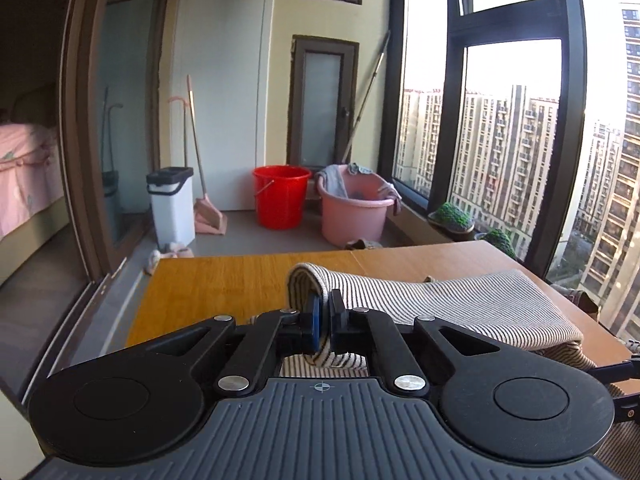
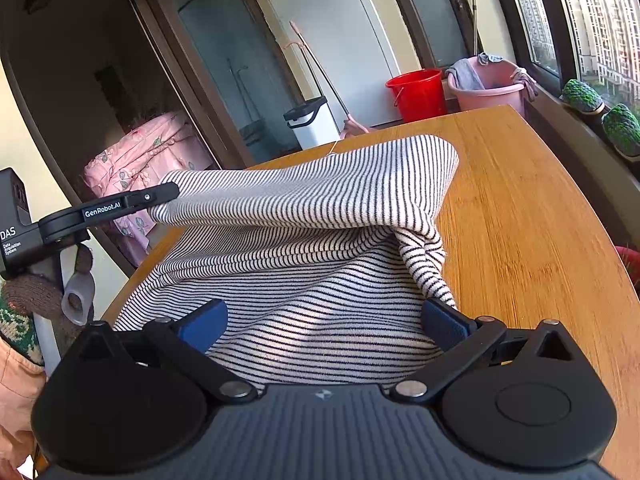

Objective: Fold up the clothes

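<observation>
A cream garment with thin dark stripes (image 1: 460,304) lies on the wooden table (image 1: 224,280). My left gripper (image 1: 324,316) is shut on a rolled fold of its edge and holds that edge lifted off the table. The right wrist view shows the same striped garment (image 2: 320,208) with its upper layer raised like a flap, and the left gripper (image 2: 160,194) pinching the flap's left corner. My right gripper (image 2: 324,320) stands open low over the near part of the cloth. Its blue pads (image 2: 204,324) sit wide apart and the fabric lies flat between them, not pinched.
Beyond the table's far edge stand a red bucket (image 1: 281,196), a pink basin (image 1: 354,208) with rags, a white bin (image 1: 171,204) and a broom (image 1: 208,212). Large windows and a sill with green slippers (image 2: 582,96) run along the right. A gloved hand (image 2: 24,292) holds the left gripper.
</observation>
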`<move>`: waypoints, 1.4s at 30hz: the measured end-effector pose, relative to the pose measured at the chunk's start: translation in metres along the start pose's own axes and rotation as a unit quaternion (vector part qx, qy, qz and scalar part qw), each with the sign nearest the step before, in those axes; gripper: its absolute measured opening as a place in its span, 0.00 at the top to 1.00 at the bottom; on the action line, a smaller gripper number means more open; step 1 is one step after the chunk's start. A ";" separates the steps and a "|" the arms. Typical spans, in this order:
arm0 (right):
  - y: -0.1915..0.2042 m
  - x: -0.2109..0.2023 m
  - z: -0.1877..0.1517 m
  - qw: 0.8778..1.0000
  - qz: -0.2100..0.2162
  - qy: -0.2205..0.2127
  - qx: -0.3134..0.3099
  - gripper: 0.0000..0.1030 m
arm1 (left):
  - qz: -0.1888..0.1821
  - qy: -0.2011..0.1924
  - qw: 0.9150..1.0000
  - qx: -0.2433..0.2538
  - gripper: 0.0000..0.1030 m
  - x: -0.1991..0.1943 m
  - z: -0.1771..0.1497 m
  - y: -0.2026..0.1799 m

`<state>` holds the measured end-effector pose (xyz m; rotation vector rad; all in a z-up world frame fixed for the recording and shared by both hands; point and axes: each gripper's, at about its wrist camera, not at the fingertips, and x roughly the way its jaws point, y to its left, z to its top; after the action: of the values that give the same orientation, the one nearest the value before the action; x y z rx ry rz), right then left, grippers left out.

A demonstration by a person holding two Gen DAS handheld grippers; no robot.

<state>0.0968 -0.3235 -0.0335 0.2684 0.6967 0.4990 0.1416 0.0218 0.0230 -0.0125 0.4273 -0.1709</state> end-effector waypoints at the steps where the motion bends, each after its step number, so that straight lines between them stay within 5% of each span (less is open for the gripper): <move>1: 0.000 0.000 0.000 1.000 0.000 0.000 -0.001 0.00 | 0.006 0.005 1.000 -0.003 0.95 0.001 -0.001 0.004; 8: 0.003 0.002 0.000 1.000 -0.007 0.003 -0.009 0.00 | 0.018 0.058 0.997 -0.036 0.89 0.011 -0.027 0.024; 14: 0.007 0.003 -0.001 1.000 -0.012 0.005 -0.013 0.00 | 0.037 0.023 0.998 -0.048 0.87 -0.010 -0.010 0.030; 19: 0.010 0.004 -0.002 0.999 -0.023 0.010 -0.024 0.00 | -0.019 0.018 0.998 -0.059 0.62 -0.021 0.002 0.020; 24: 0.008 0.004 -0.001 0.999 -0.027 0.013 -0.026 0.00 | -0.058 0.073 0.994 -0.051 0.43 0.009 -0.022 -0.003; 30: 0.010 0.004 -0.002 0.998 -0.037 0.016 -0.038 0.00 | -0.067 0.086 0.992 -0.067 0.37 0.020 -0.040 0.001; 34: 0.012 0.005 -0.001 0.998 -0.042 0.020 -0.044 0.00 | -0.075 0.086 0.992 -0.054 0.25 0.020 -0.043 -0.004; 42: 0.015 0.006 -0.001 0.997 -0.044 0.027 -0.049 0.00 | -0.081 0.085 0.992 -0.051 0.19 0.021 -0.043 -0.007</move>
<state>0.0949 -0.3077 -0.0311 0.1309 0.7318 0.4563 0.1413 0.0128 -0.0246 -0.1350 0.6048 -0.3118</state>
